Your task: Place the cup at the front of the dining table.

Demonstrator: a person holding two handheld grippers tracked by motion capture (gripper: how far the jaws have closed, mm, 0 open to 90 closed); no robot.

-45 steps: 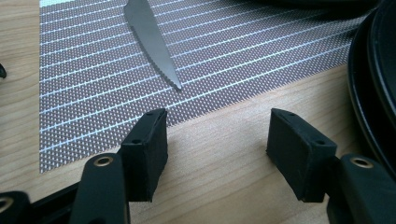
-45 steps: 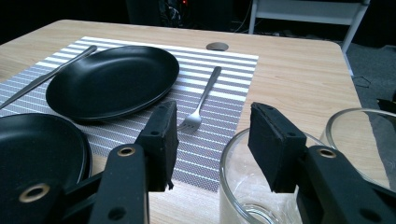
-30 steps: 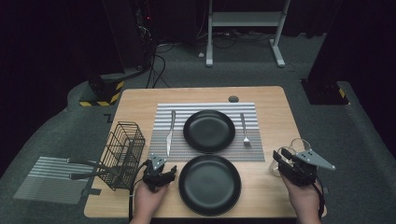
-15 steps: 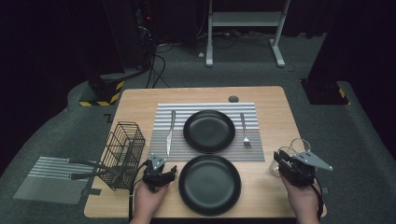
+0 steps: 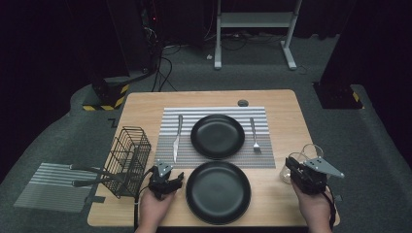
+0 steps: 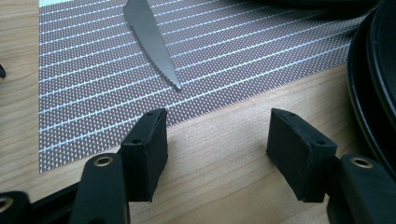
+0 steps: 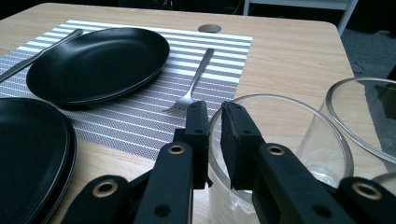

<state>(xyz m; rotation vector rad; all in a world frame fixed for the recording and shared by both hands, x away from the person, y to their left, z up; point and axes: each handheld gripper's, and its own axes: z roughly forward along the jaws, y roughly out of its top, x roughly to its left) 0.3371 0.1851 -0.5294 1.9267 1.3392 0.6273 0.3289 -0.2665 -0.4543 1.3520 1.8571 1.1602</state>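
Observation:
A clear glass point(image 7: 280, 126) stands at the table's right front, also the glass point(image 5: 285, 174) in the high view. My right gripper point(image 7: 214, 112) has just been closing; its jaws now pinch the glass's near wall, one outside and one inside the rim. A second glass point(image 7: 364, 116) stands just beyond it. My left gripper point(image 6: 215, 135) hovers open over bare wood by the striped placemat point(image 6: 93, 93), nothing between its pads. A knife point(image 6: 152, 42) lies ahead of it with its tip pointing at the jaws. In the high view the left gripper point(image 5: 164, 169) sits left of the near black plate point(image 5: 218, 191).
A second black plate point(image 5: 217, 136) sits on the placemat point(image 5: 214, 112), with the knife point(image 5: 177, 138) on its left and a fork point(image 5: 254, 136) on its right. A black wire basket point(image 5: 127, 160) stands at the table's left front edge. The right table edge is close to the glasses.
The right gripper's jaws have drawn together on the glass's wall. Both hands, the plates and the cutlery stay where they were.

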